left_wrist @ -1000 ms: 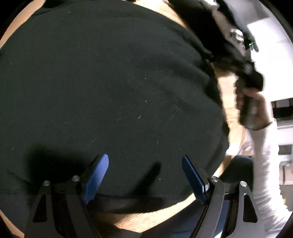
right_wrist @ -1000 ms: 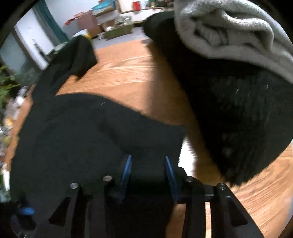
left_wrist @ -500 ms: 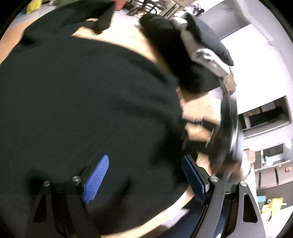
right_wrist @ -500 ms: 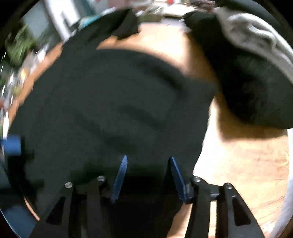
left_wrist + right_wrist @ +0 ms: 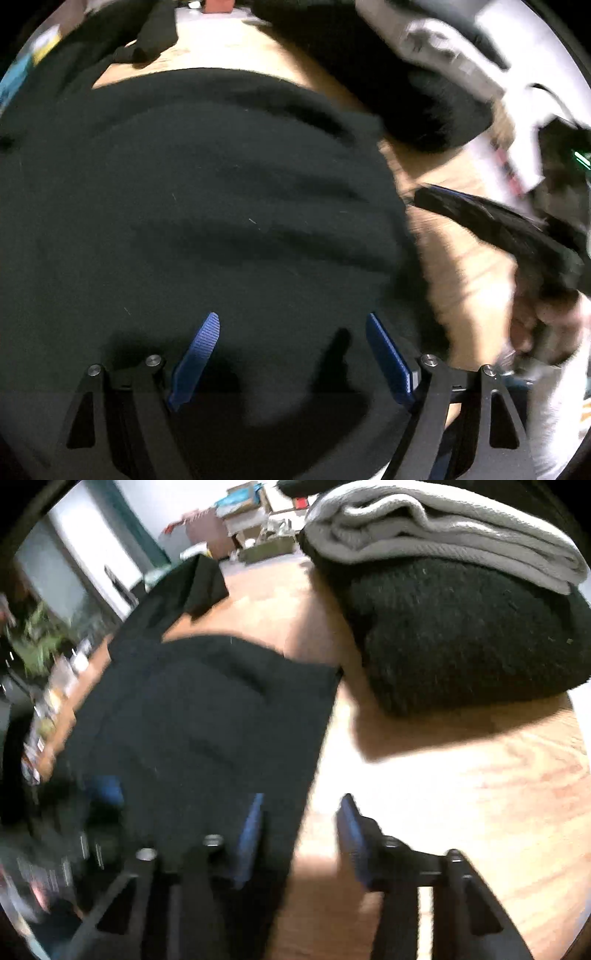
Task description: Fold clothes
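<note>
Left tongs (image 5: 291,321) spread above black garment (image 5: 192,206), flat, faintly creased

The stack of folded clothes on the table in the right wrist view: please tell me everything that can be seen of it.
The stack of folded clothes lies on the wooden table, at the far right. It has two visible pieces: a thick black fuzzy garment below and a grey knit garment on top, folded in several layers. The black piece bulges with rounded edges and casts a shadow on the wood. It lies apart from the flat black garment. No gripper touches it.
</note>
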